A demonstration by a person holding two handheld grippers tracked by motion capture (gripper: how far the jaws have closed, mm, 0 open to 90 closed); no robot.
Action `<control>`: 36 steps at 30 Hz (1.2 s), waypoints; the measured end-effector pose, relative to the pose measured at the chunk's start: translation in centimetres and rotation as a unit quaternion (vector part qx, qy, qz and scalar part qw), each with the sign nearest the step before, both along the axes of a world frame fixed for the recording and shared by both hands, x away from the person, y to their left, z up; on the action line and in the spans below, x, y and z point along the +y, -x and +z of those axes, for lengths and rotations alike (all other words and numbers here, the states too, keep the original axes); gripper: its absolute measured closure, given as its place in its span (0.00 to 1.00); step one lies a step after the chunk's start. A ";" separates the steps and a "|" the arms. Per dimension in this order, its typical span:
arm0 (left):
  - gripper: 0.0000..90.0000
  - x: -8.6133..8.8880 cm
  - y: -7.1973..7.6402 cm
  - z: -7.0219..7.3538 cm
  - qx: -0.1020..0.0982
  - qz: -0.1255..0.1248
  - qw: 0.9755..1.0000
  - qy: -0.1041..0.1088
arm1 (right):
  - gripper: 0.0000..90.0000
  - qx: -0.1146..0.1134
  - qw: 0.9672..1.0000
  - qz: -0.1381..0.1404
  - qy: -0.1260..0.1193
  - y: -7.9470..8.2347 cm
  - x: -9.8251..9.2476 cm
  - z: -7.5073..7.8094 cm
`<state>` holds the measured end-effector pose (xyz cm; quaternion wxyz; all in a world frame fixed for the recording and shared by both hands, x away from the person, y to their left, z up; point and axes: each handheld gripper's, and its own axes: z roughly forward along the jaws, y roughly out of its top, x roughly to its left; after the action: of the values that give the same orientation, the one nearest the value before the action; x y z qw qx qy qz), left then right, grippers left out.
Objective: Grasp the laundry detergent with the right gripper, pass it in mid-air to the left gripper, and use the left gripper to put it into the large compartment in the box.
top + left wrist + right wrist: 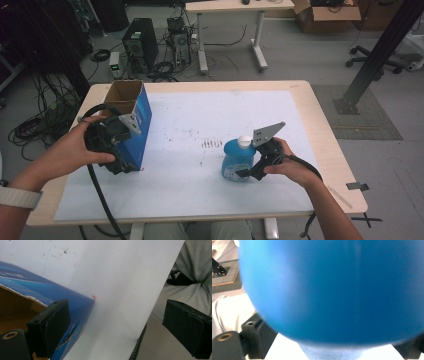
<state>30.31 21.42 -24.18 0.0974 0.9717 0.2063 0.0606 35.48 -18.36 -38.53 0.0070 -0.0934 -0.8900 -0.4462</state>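
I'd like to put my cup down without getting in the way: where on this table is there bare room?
The widest bare patch lies between the blue box and the blue bottle, running to the table's far edge. The front strip below the bottle is bare too. It is crowded beside the box and the bottle, where the hands work.

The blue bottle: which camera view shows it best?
The high view: the blue bottle stands whole on the table, white cap visible, with the right gripper at it. In the right gripper view it is a blue blur.
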 end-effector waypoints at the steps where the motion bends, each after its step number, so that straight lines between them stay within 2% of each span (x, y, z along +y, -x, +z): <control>1: 0.09 0.0 0.0 0.0 0.000 0.000 1.000 0.000 | 0.11 -0.001 1.000 0.000 0.000 0.0 0.0 0.0; 11: 0.10 0.1 0.0 0.0 -0.001 -0.001 1.000 -0.002 | 0.17 0.004 1.000 -0.007 -0.012 0.1 -0.1 -0.2; 36: 0.10 0.1 0.0 -0.1 0.000 0.000 1.000 -0.001 | 0.34 0.003 1.000 -0.009 -0.016 0.2 -0.3 -0.2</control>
<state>30.30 21.57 -24.25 0.0965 0.9718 0.2063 0.0612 35.33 -18.69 -38.77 0.0071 -0.1024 -0.8818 -0.4604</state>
